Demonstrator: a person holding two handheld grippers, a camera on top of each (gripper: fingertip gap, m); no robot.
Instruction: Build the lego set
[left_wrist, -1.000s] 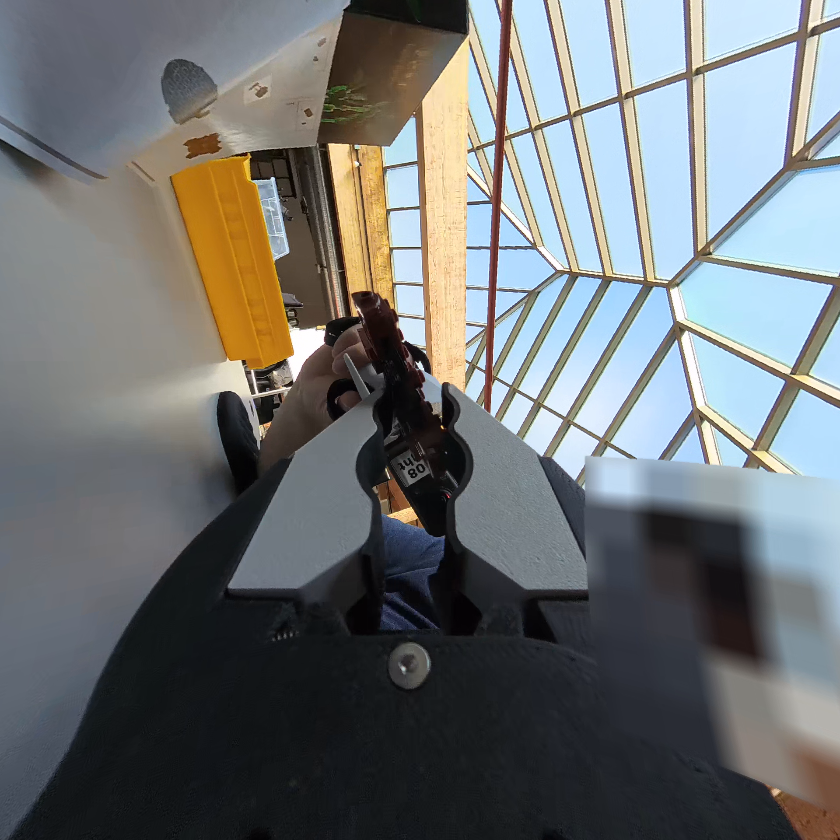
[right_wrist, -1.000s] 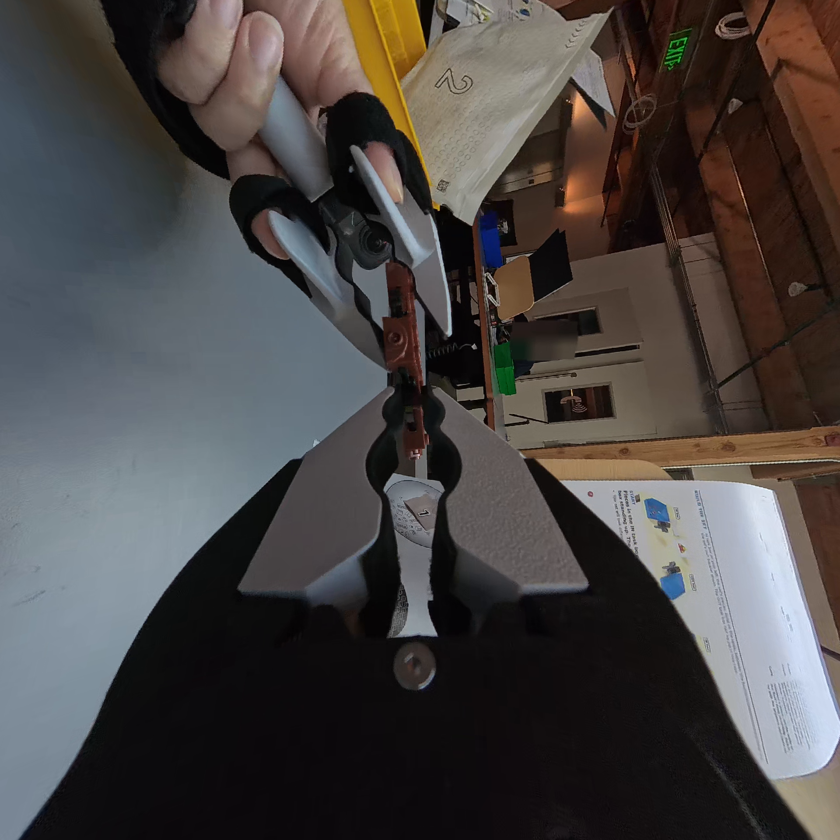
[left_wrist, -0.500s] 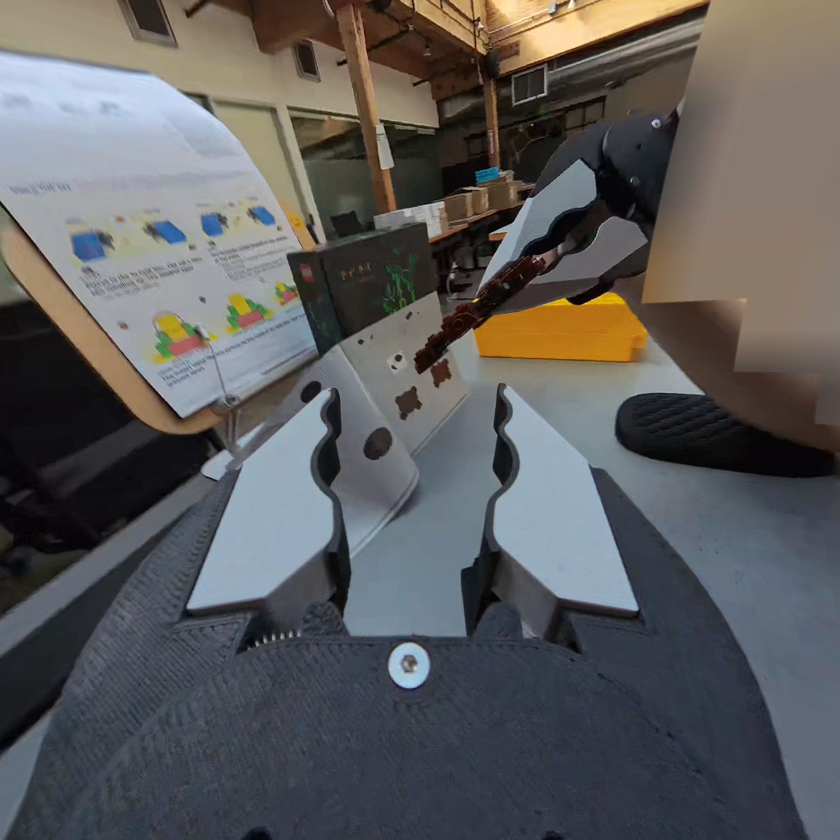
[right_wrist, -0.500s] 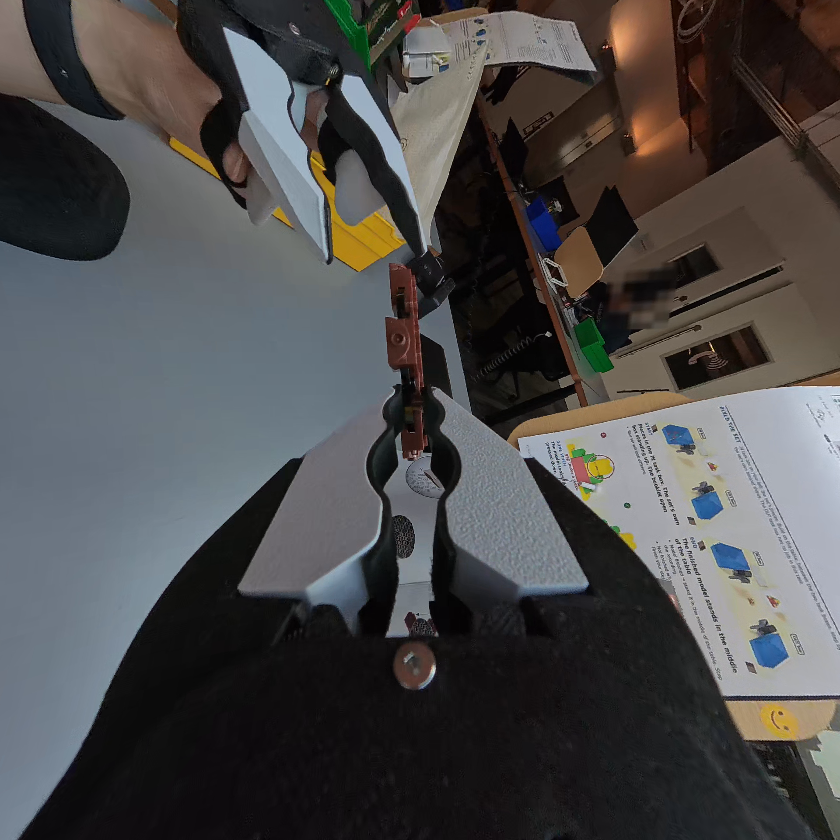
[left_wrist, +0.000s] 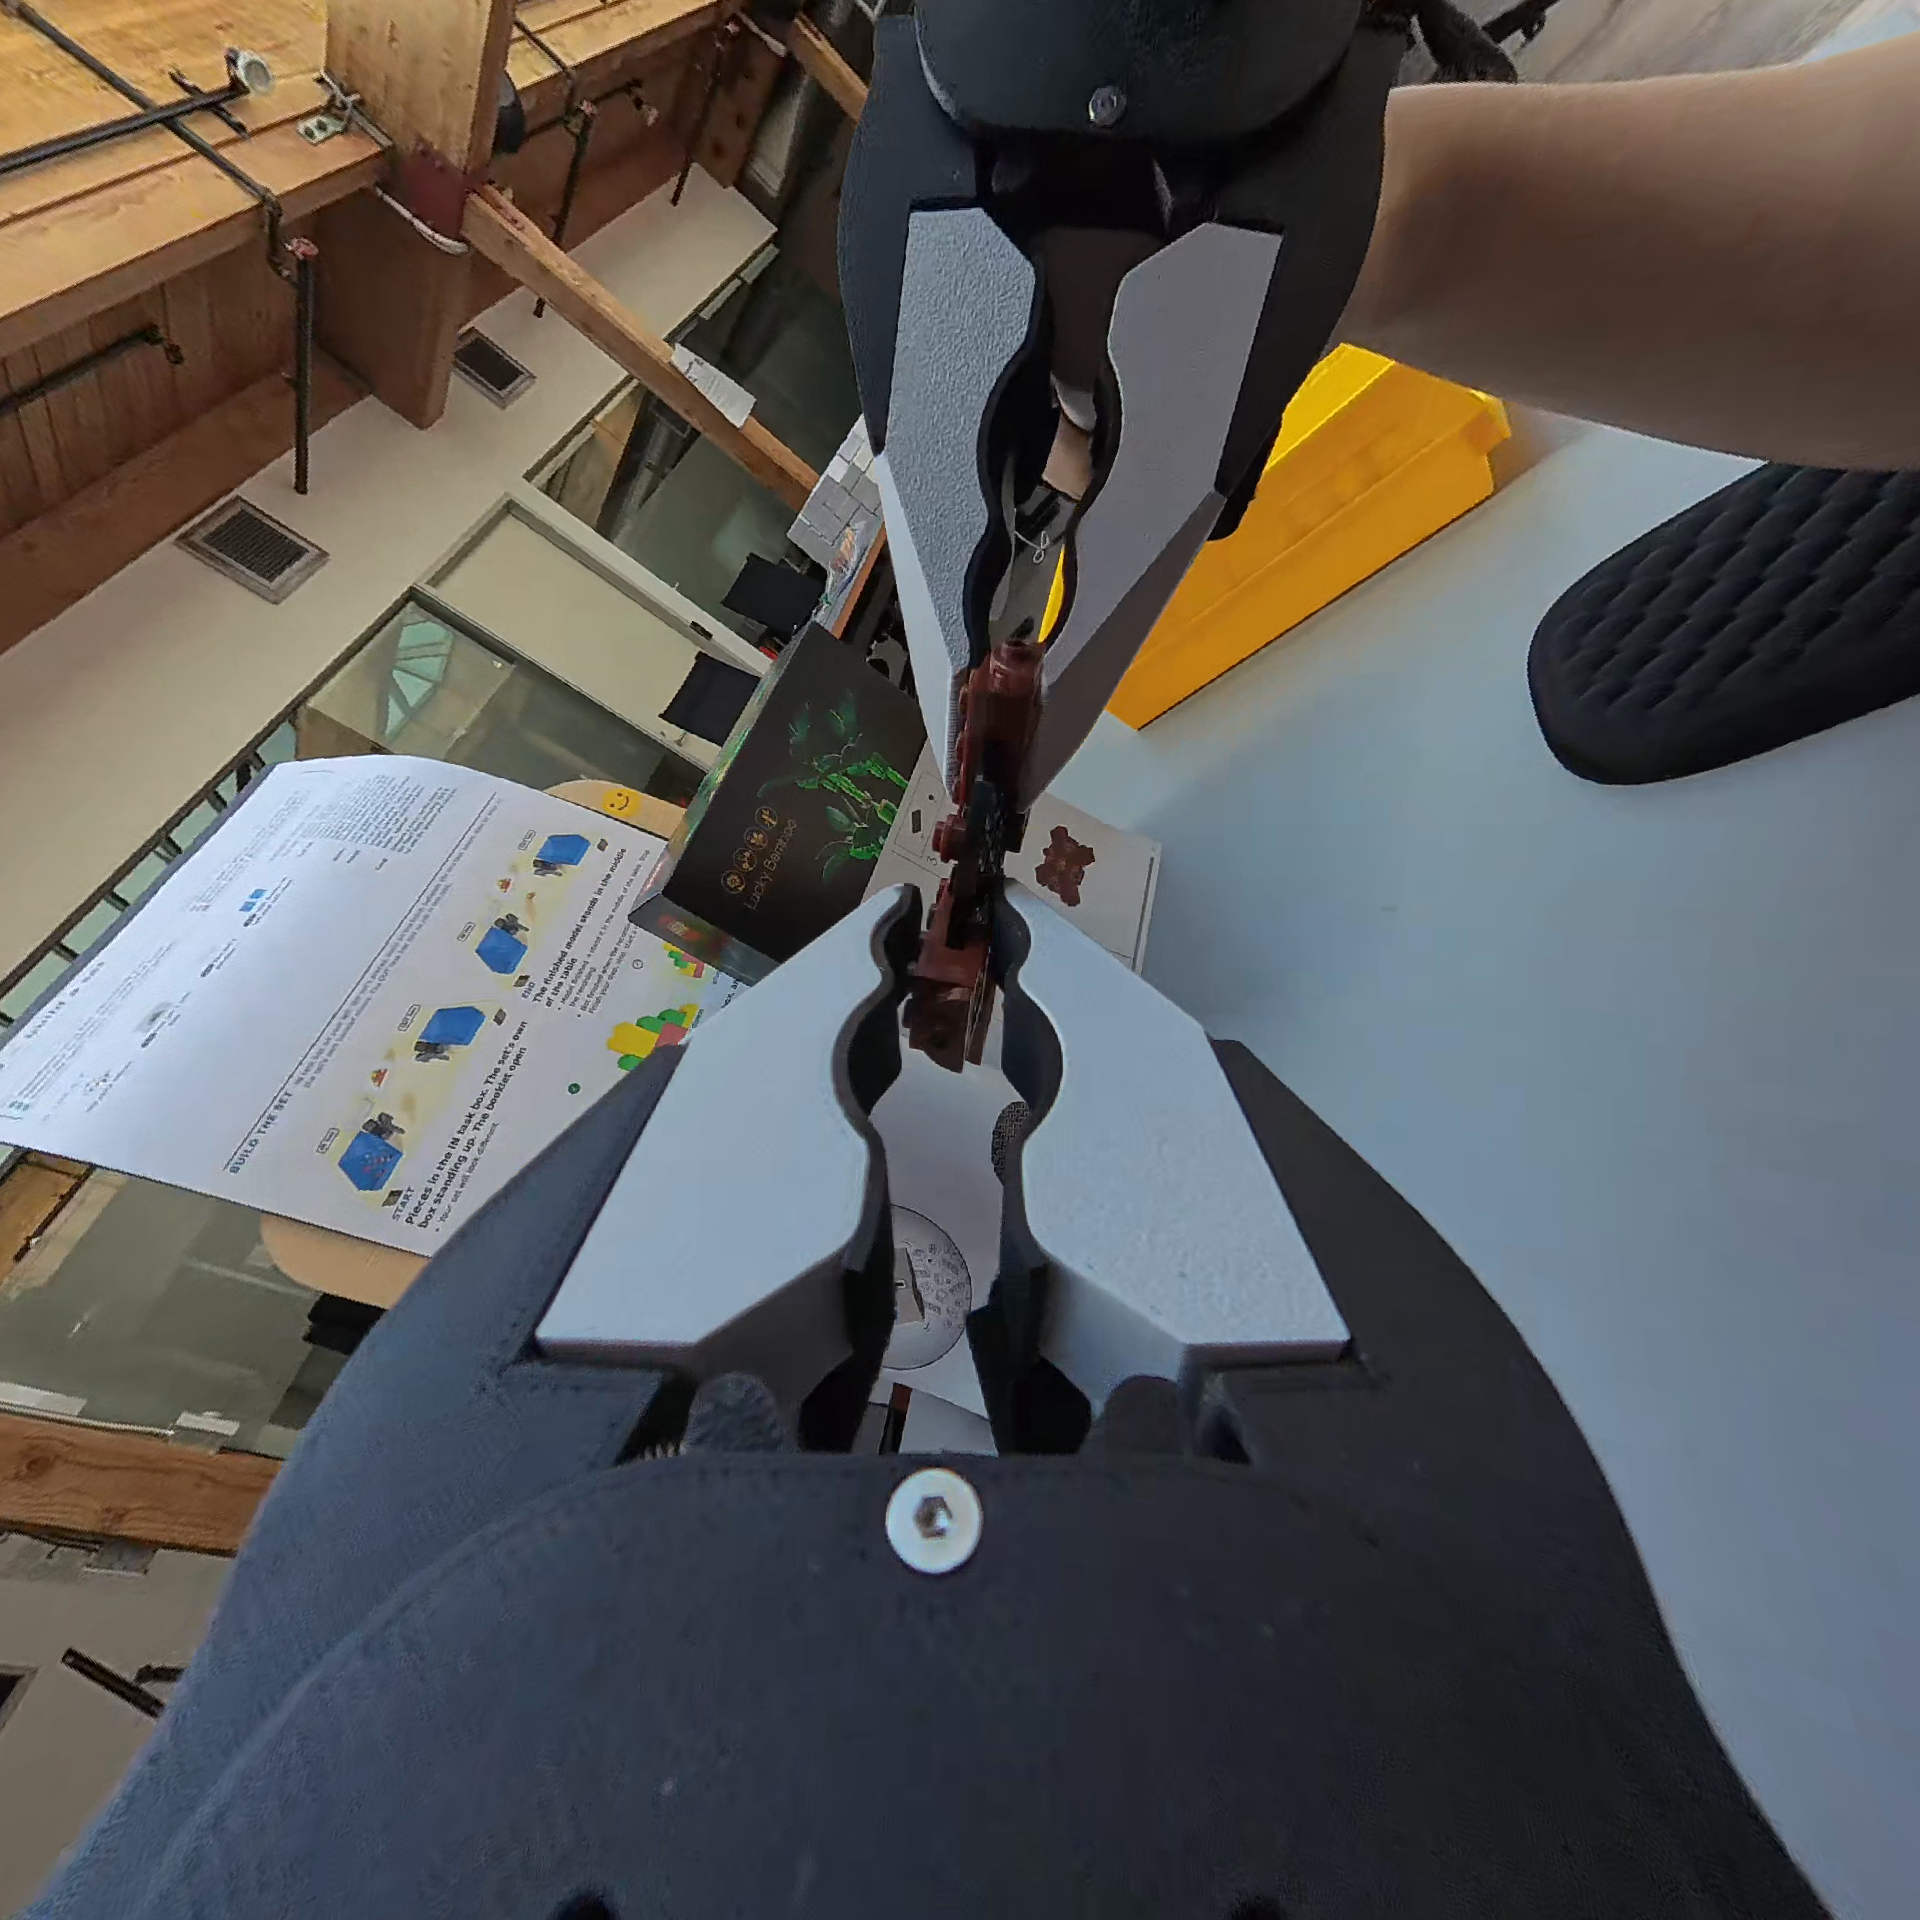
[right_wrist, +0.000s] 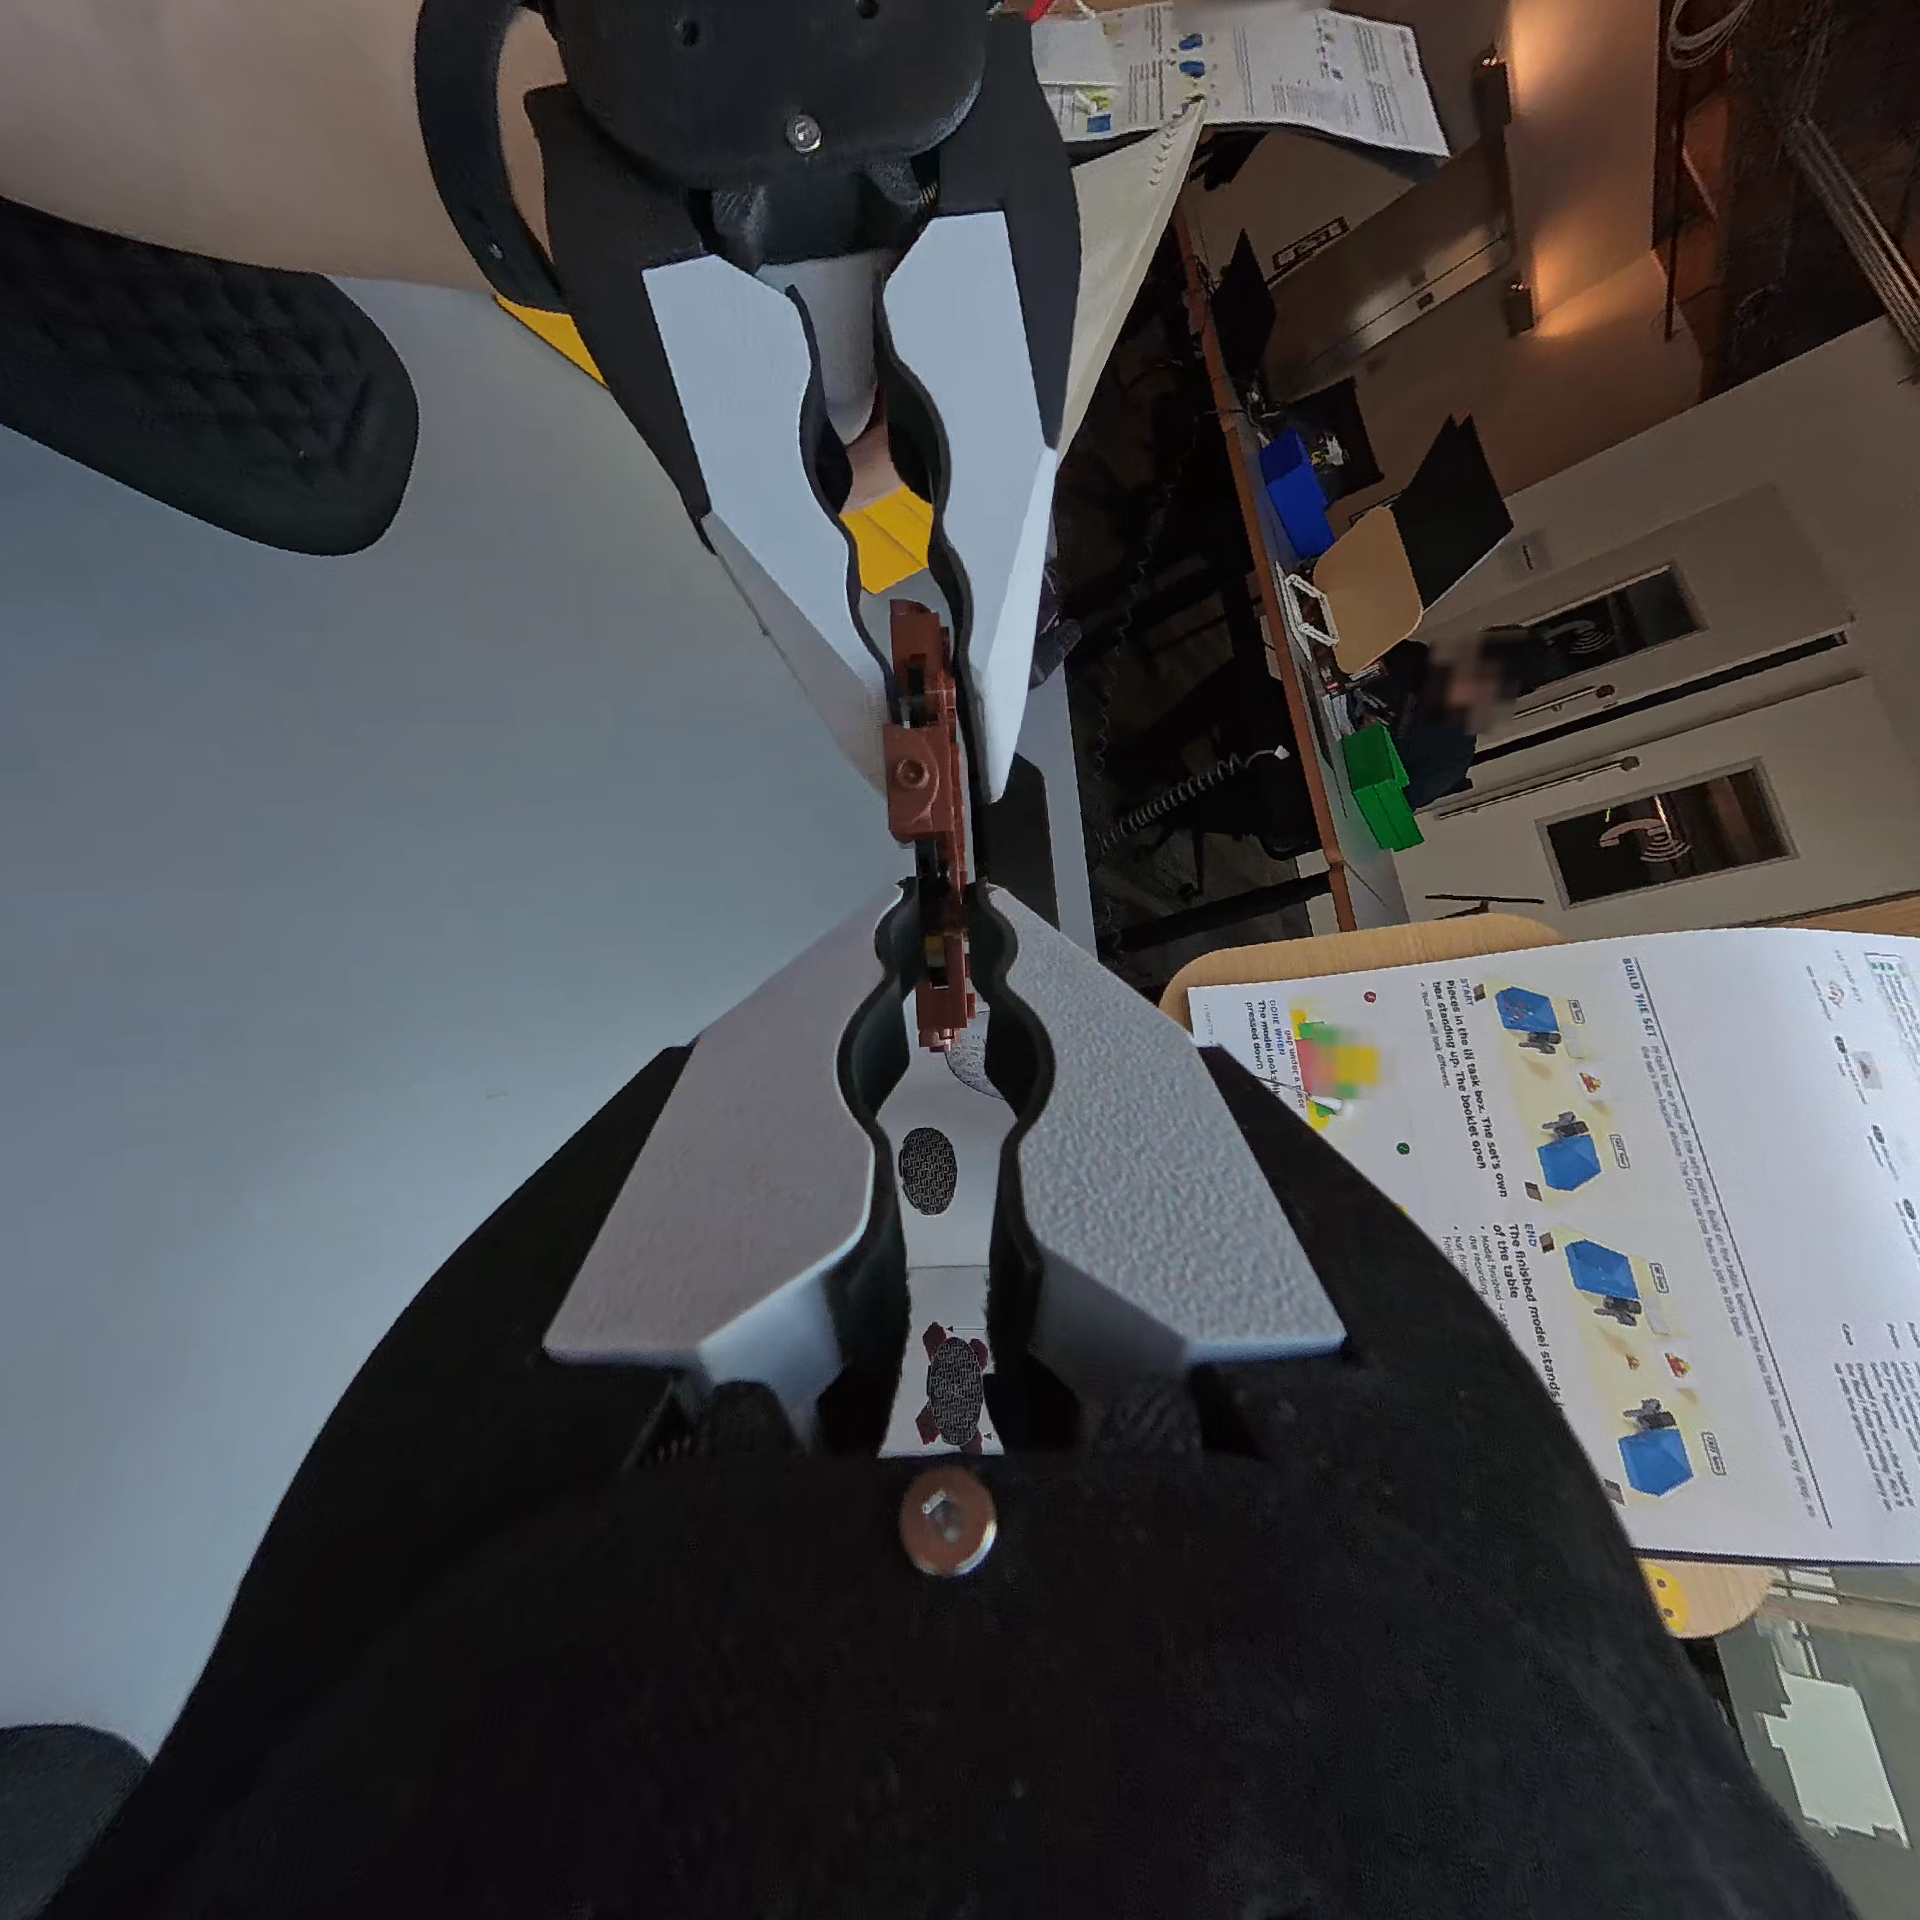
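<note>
Here both grippers' jaws pinch the brown lego assembly (left_wrist: 961, 894)

We see both views bright and evenly lit, with soft daylight on the grey table (left_wrist: 1558, 1143); shadows there are faint and diffuse; warm lamps glow on the far wall in the right wrist view, top right, with mild glare; the wide-angle lens bends straight lines at the edges, so the printed sheet (right_wrist: 1662, 1195) curves; the near black gripper body (right_wrist: 935, 1714) is soft; a mosaic patch blurs part of that sheet.
</note>
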